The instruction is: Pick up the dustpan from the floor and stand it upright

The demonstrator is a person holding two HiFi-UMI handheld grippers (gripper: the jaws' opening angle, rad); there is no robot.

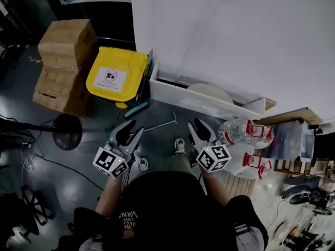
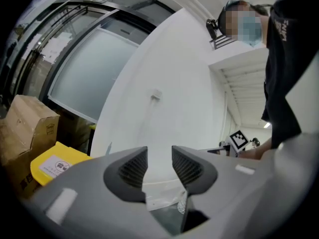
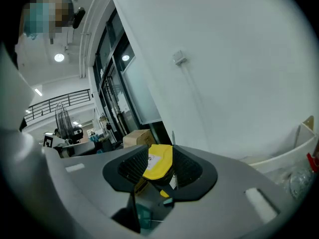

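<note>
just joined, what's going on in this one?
A person stands over a dark floor with a gripper in each hand. The left gripper and the right gripper both have their fingers apart and grip nothing. The yellow dustpan is in neither. It sits ahead of them at the corner of the white wall, beside the cardboard boxes, and appears stood up rather than lying flat. In the right gripper view it only lines up between the fingers from a distance.

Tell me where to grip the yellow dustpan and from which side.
On the yellow dustpan, likely the thin teal edge, approached from the person's side. The pan stands tilted, with cardboard boxes flanking one side and the white wall the other.
</note>
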